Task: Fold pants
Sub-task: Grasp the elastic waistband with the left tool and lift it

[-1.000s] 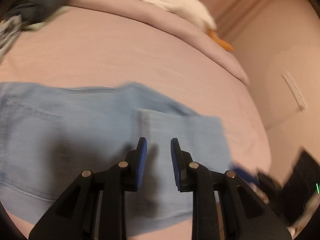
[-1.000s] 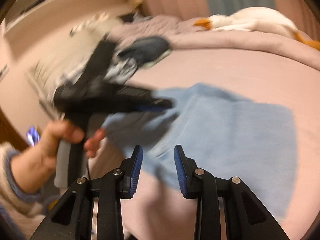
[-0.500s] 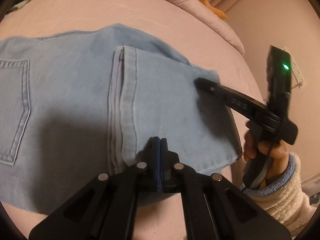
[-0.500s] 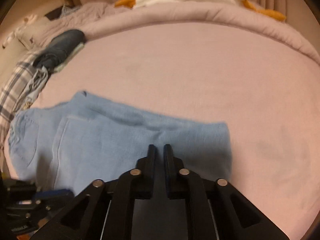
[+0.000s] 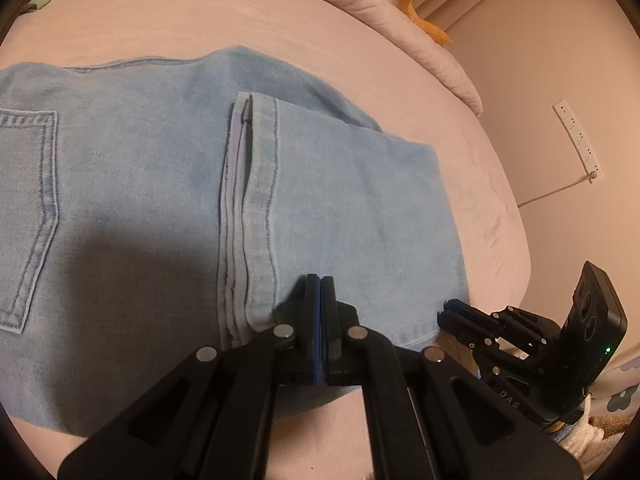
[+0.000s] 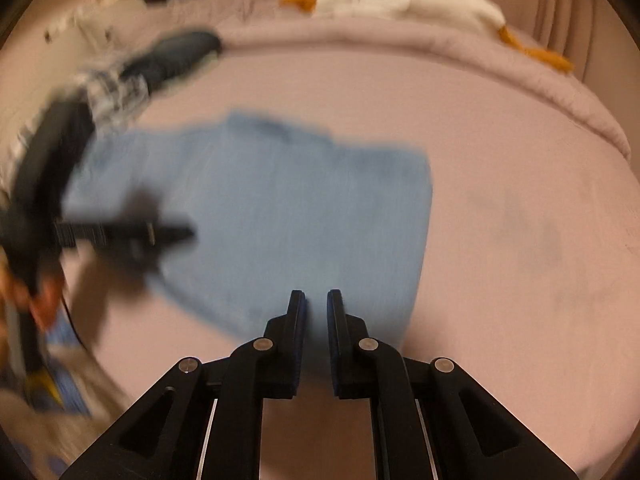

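Pants (image 5: 320,184) lie flat ahead of both tongs, long axis leftward. Left gripper (image 5: 320,292) pinched together at near hem edge, nearer; right gripper (image 6: 316,300) narrowly parted, empty.

Bare pink bedsheet (image 6: 520,220) lies open to the right of the folded jeans (image 6: 280,208) and beyond them, up to the rolled duvet (image 6: 400,52) carrying a goose plush (image 6: 400,0). On the far left a pile of dark and plaid clothes (image 6: 160,64) crowds the edge. The left gripper (image 6: 188,234) reaches over the jeans' left part.
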Motion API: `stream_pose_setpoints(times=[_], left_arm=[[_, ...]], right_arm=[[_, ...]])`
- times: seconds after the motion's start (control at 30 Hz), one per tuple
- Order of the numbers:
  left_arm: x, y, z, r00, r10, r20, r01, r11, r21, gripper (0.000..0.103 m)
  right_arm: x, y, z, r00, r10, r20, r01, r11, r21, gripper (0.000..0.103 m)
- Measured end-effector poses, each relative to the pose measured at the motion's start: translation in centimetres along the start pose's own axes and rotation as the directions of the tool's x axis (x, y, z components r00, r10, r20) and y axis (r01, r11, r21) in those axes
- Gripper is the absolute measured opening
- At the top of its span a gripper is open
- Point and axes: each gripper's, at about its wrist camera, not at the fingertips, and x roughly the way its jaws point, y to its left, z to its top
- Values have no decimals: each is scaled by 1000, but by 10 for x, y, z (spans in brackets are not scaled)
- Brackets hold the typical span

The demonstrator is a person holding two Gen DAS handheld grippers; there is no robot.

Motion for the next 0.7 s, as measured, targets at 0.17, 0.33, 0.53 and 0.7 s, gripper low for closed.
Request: stream_pose_setpoints(times=[0.17, 0.33, 0.53, 0.7], left_arm=[[-42, 8, -14, 996, 22, 91, -18, 999, -41, 51], [-113, 41, -48, 968, 82, 236, -55, 991, -122, 59], [-170, 96, -98, 932, 186, 312, -75, 939, -336, 59], [-175, 127, -110, 922, 208, 327, -24, 872, -488, 59]], right_arm=[[-8, 5, 15, 1000, 12, 3, -12, 1000, -5, 9], [-9, 32, 40, 991, 121, 58, -118, 992, -43, 12], [11, 78, 64, 974, 207, 94, -199, 976, -90, 13], [31, 114, 70, 971, 230, 64, -219, 964, -150, 13]])
